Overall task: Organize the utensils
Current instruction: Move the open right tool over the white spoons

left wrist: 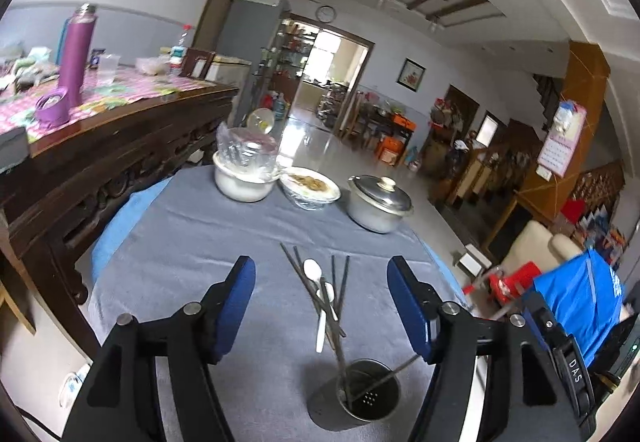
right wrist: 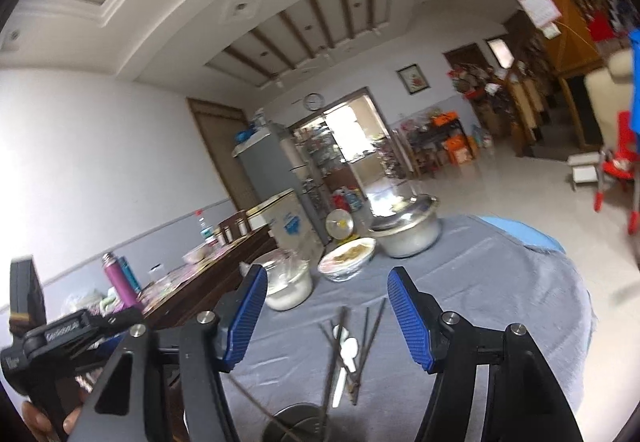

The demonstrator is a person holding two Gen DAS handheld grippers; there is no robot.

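Observation:
A metal utensil holder point(left wrist: 356, 398) stands on the grey tablecloth point(left wrist: 180, 242) close in front, with two dark chopsticks leaning in it. Beyond it several dark chopsticks point(left wrist: 340, 282) and two white spoons point(left wrist: 314, 270) lie loose on the cloth. My left gripper point(left wrist: 321, 266) is open above the holder, nothing between its blue pads. In the right wrist view my right gripper point(right wrist: 327, 274) is open too and holds nothing; the chopsticks point(right wrist: 372, 330), the spoons point(right wrist: 348, 350) and the holder's rim point(right wrist: 296, 422) lie under it.
At the table's far side stand a white pot under plastic point(left wrist: 244, 178), a wrapped plate of food point(left wrist: 310, 184) and a lidded metal pot point(left wrist: 378, 202). A dark wooden sideboard point(left wrist: 120, 146) with a purple flask point(left wrist: 76, 54) is on the left. The table's edge drops off on the right.

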